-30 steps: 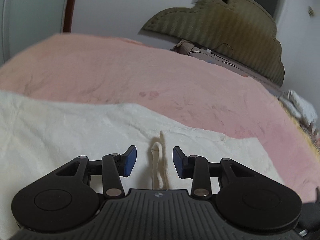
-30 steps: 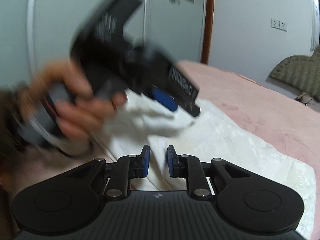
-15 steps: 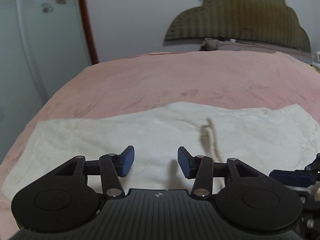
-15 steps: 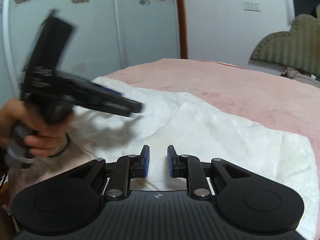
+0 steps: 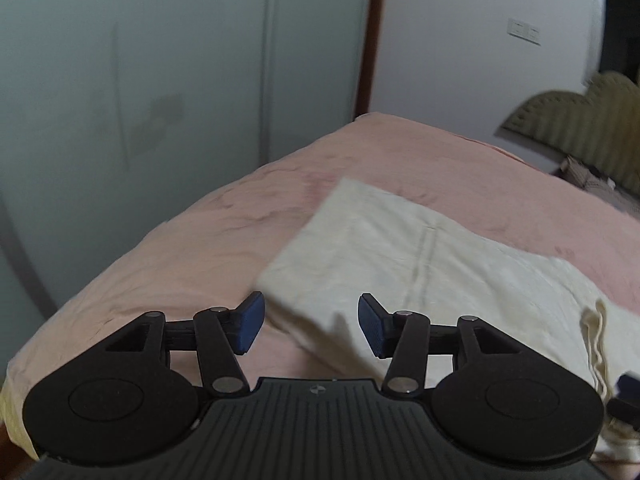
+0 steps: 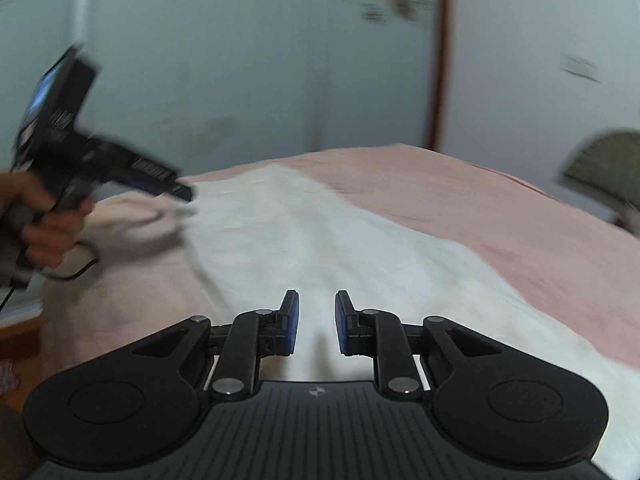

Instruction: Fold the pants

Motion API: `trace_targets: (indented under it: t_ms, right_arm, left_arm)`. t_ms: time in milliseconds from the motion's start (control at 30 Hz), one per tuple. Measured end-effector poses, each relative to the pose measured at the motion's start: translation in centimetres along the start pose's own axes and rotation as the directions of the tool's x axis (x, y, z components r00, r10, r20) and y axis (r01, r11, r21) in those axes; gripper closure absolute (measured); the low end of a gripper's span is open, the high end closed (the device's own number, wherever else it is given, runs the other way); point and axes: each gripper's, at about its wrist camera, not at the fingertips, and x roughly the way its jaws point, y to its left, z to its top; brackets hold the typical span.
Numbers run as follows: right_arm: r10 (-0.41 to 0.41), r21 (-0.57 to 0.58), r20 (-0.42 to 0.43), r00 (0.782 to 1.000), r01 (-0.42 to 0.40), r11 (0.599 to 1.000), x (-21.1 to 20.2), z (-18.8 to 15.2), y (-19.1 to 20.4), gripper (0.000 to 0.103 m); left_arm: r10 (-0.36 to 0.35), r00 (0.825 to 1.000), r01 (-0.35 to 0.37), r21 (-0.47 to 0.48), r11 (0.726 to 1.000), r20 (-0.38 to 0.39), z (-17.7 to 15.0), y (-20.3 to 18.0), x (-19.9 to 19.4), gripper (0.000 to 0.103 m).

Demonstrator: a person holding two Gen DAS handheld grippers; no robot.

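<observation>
Cream pants point(image 5: 440, 272) lie flat on the pink bed cover point(image 5: 200, 248), their drawstring point(image 5: 596, 340) at the right. My left gripper point(image 5: 310, 320) hovers over the pants' left end, near its corner. Its jaws are opening, and the pads press on nothing. In the right wrist view a hand point(image 6: 44, 220) holds that left gripper point(image 6: 182, 192) at the far left end of the pants point(image 6: 320, 248). My right gripper point(image 6: 316, 320) hangs over the cloth with a narrow gap between its pads and nothing in it.
Pale wardrobe doors point(image 5: 160, 80) stand beyond the bed's left edge, beside a brown door frame point(image 5: 368, 40). An olive headboard point(image 5: 580, 128) is at the far right. The pink cover point(image 6: 500, 216) stretches bare behind the pants.
My left gripper has swung left from the drawstring to the pants' left end, and its jaws have widened. My right gripper has shifted a little along the cloth, its gap unchanged.
</observation>
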Motion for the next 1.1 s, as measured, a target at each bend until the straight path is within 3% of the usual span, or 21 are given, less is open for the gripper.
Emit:
trace_targets:
  t_ms: [67,233,267,367,533,633,833,867,900,933,967,1033,1100]
  right_arm:
    - [0.037,-0.118,-0.016,0.999,-0.039,0.992,1.9,0.9,2.5,0.084]
    - [0.019,-0.327,-0.026,0.999,-0.026,0.944,6.1,1.8,7.4,0.084]
    - [0.02,-0.341,-0.029,0.999,-0.029,0.94,6.4,1.7,7.9,0.084]
    - [0.015,-0.347,-0.046,0.999,-0.03,0.937,7.9,1.6,7.8,0.084]
    - [0.046,-0.316,-0.057,0.997,-0.061,0.947,8.1,2.0,7.5,0.084]
    - [0.059,-0.304,-0.055,0.997,-0.073,0.95,8.3,2.3,7.6,0.085]
    - [0.018,-0.366,-0.046,0.999,-0.034,0.93,7.5,2.1,8.6,0.08]
    - [0.01,-0.393,-0.046,0.999,-0.028,0.919,7.0,1.9,8.9,0.077]
    - [0.002,-0.414,-0.053,0.999,-0.024,0.91,6.7,1.6,9.2,0.073]
    - [-0.017,-0.438,-0.062,0.998,-0.012,0.899,6.7,1.3,9.5,0.073]
    - [-0.041,-0.464,-0.061,0.997,0.008,0.886,6.8,1.0,9.9,0.073]
    - [-0.096,-0.518,-0.042,0.994,0.061,0.853,7.5,0.4,10.5,0.072]
    - [-0.116,-0.532,-0.026,0.993,0.084,0.843,8.2,0.5,10.7,0.072]
  left_arm:
    - [-0.023,0.999,0.02,-0.066,0.998,-0.04,0.3,1.4,0.5,0.046]
    - [-0.107,0.989,0.083,-0.221,0.972,-0.097,0.4,3.7,1.7,0.05]
    - [-0.124,0.987,0.096,-0.242,0.965,-0.103,0.4,3.9,2.0,0.059]
    - [-0.179,0.978,0.14,-0.298,0.944,-0.109,0.3,4.2,2.5,0.067]
    - [-0.193,0.977,0.154,-0.343,0.927,-0.084,0.4,4.4,3.3,0.092]
    - [-0.193,0.98,0.163,-0.365,0.917,-0.049,0.1,4.5,3.2,0.095]
    - [-0.183,0.982,0.155,-0.356,0.922,-0.046,-0.5,4.6,4.0,0.092]
    - [-0.192,0.98,0.166,-0.357,0.919,-0.04,-0.4,4.8,3.8,0.081]
    - [-0.202,0.979,0.175,-0.366,0.914,-0.038,-0.3,5.1,3.7,0.079]
    - [-0.208,0.977,0.175,-0.38,0.908,-0.046,-0.3,5.4,3.7,0.072]
    - [-0.213,0.975,0.173,-0.403,0.899,-0.057,-0.4,5.9,3.7,0.06]
    - [-0.27,0.96,0.207,-0.462,0.862,-0.073,-0.8,6.6,3.9,0.049]
    - [-0.337,0.937,0.243,-0.514,0.822,-0.097,-1.3,6.9,4.4,0.047]
